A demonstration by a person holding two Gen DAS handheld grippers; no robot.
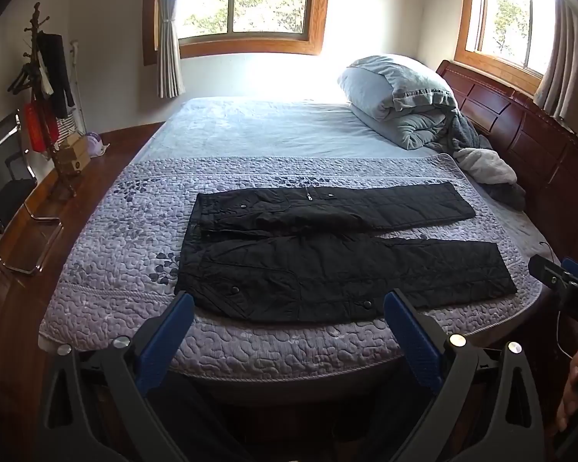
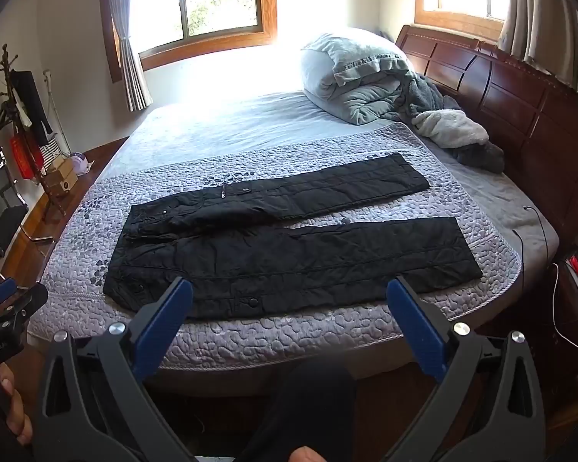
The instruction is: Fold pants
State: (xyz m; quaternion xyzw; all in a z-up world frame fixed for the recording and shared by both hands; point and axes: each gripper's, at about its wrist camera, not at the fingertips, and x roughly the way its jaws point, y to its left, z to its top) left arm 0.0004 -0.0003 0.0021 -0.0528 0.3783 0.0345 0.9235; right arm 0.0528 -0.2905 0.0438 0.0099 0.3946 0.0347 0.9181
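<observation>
bedroom scene, daylight from two wood-framed windows (image 1: 246,0) on the far wall. wide bed (image 1: 273,127) with a dark red wooden headboard (image 1: 528,138) off to the right of both tools. lilac quilted coverlet with pebble stitching (image 1: 115,254) covers the near part of the bed; pale blue sheet beyond it.

black quilted pants (image 1: 327,265) lie flat on the coverlet, directly ahead of both tools, waistband toward the left, both legs running out to the right. legs are spread apart, a strip of coverlet showing between them toward the hems. snap buttons and a zipper pull visible. not yet folded.

left tool (image 1: 289,308): blue-padded fingers spread wide, holding nothing, hovering short of the near edge of the pants. its fingertips frame the near leg's hip area.

right tool (image 2: 289,296): fingers likewise spread wide, nothing between them, also short of the near pant edge. seen in the right wrist view, the pants (image 2: 289,258) span both sides of its gap.

each tool shows at the edge of the other's view.

far right of the tools: folded grey-blue comforter and pillow (image 1: 397,92), rumpled grey and white fleece (image 1: 481,165) by the headboard. far left: wooden coat stand with hanging clothes (image 1: 46,77), black chrome-framed chair (image 1: 4,192).
</observation>
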